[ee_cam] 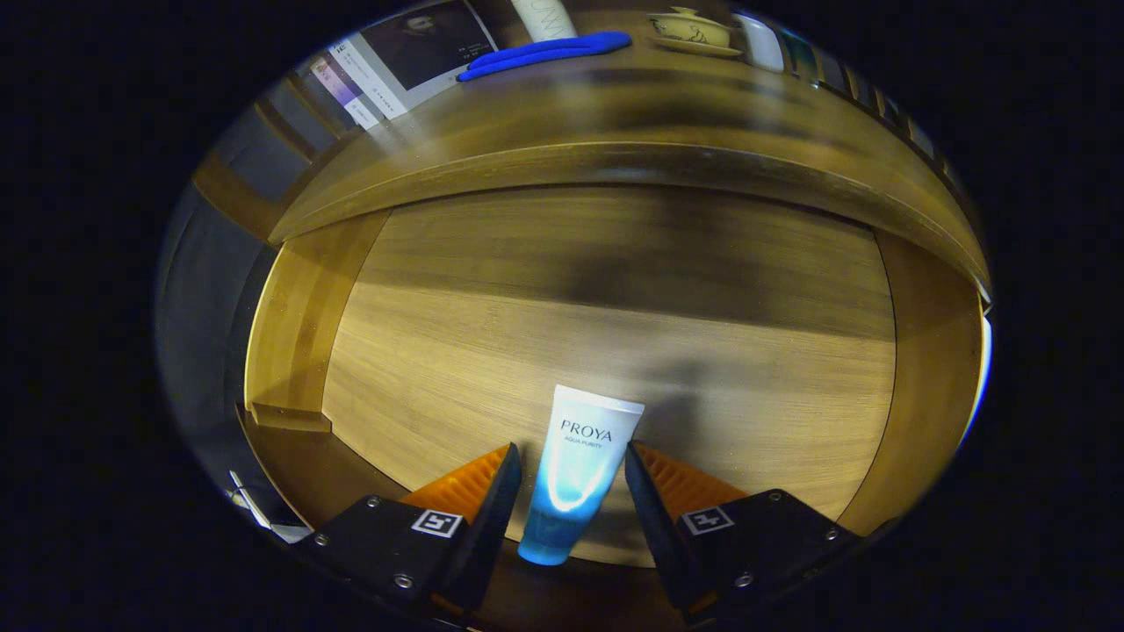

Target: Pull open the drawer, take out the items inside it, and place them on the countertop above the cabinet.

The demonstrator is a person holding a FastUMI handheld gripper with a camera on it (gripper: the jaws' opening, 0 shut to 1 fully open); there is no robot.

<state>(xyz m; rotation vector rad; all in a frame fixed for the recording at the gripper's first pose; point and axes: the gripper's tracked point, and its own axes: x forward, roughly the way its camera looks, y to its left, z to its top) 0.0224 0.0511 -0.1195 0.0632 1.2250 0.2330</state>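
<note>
The gripper (572, 474) has its fingers spread, one either side of a white-and-blue tube (575, 474) without clearly touching it. The tube lies on the open drawer's (492, 351) wooden floor. Beyond, on the countertop (615, 114), sit a blue object (544, 54) and a lidded teacup (691, 31)

My fingers (507, 487) flank the tube (575, 474) — contact unclear; the countertop (615, 114) is blurred, its white bottle (544, 16) cut off.
</note>
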